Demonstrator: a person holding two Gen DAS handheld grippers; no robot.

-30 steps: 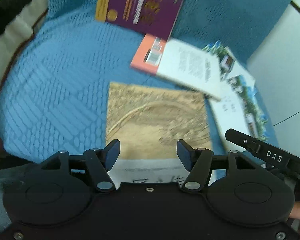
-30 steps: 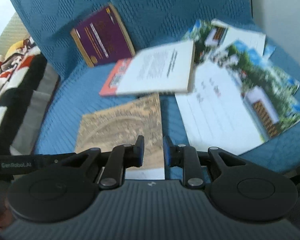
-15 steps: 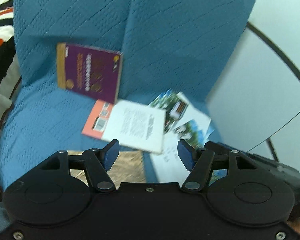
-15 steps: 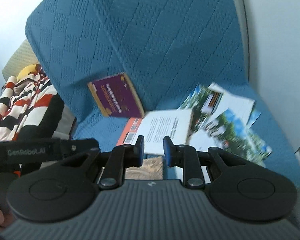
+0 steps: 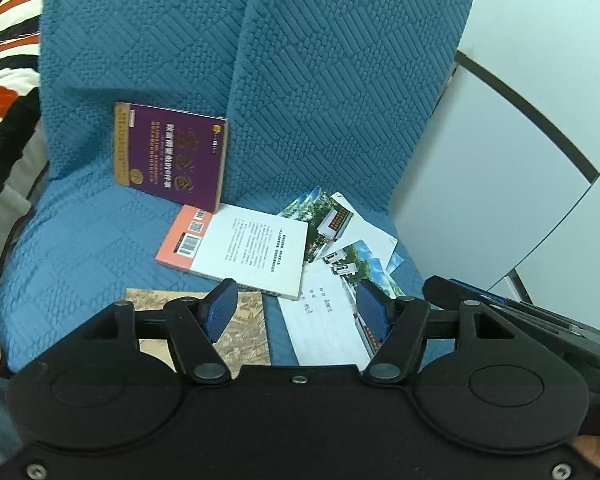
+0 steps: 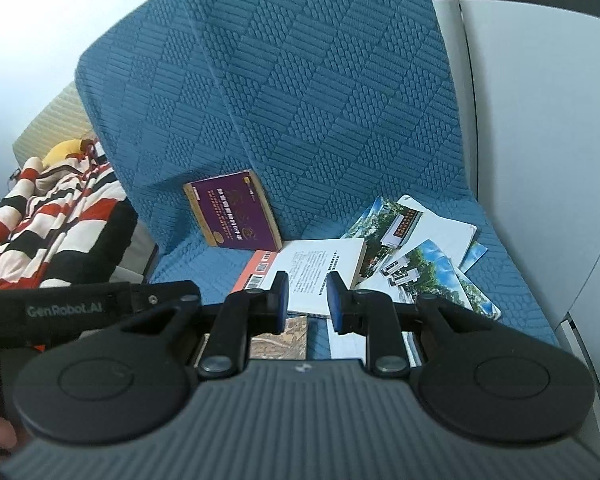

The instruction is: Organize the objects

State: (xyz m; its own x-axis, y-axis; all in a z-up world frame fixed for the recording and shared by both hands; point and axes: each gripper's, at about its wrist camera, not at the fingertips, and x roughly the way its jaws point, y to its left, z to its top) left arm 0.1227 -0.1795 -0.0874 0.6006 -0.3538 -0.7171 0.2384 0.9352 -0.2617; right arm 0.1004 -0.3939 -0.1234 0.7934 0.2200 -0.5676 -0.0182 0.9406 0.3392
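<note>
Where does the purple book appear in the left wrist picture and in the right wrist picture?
Left wrist view: the purple book stands left of centre, leaning on the blue backrest.
Right wrist view: the purple book is just left of centre, above the claw tips.
Shared landmark: the white and orange book lies flat just below its lower right corner.
</note>
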